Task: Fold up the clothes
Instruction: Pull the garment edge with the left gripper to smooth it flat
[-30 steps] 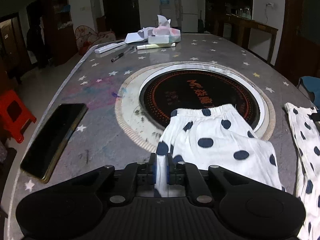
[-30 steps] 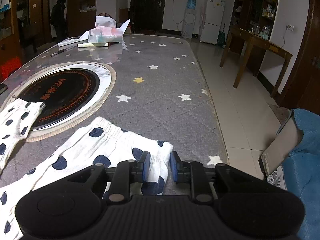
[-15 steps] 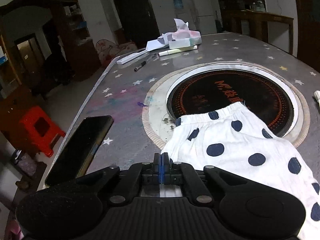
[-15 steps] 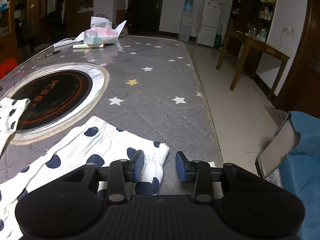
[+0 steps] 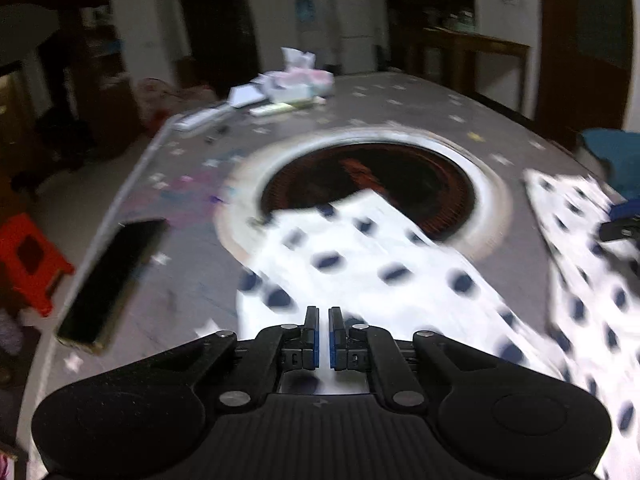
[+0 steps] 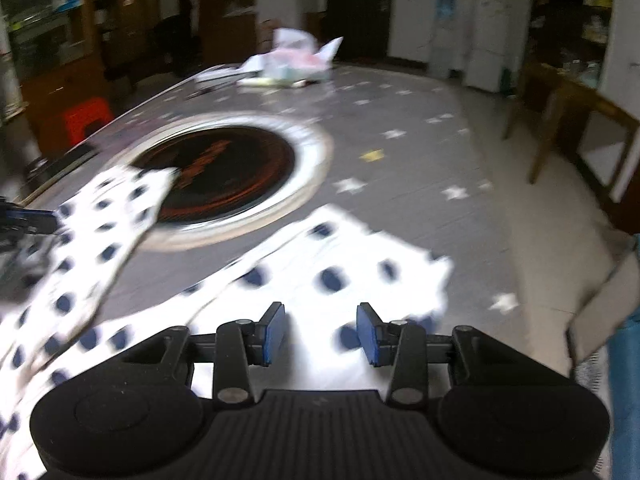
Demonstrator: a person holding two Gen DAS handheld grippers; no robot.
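The bench [image 5: 500, 120], grey and star-printed, carries a round black hob [image 5: 368, 176], taken here as the landmark. The trousers [image 5: 360, 264], white with dark dots, are spread on the near side of the hob, one leg reaching onto its rim, the other lying to its right toward the bench edge. A phone [image 5: 112, 276] lies left of the hob, and tissues [image 5: 300, 76] lie beyond it.

The step in hand is judged to be a regrip before the two legs are brought together. It would be done well if the cloth were smoothed flat first, matching hems were taken, and one leg were carried over the other without dragging fabric across the hob.

The left hand-held gripper [image 5: 324, 336] is pitched down over the near leg with its jaws clenched; whether a pinch of cloth is caught cannot be told, though nothing is seen between the pads. The right hand-held gripper [image 6: 320, 332] is likewise pitched down over the right leg [image 6: 340, 276], released; its jaws have just been opening, and the cloth lies below them, not pressed.
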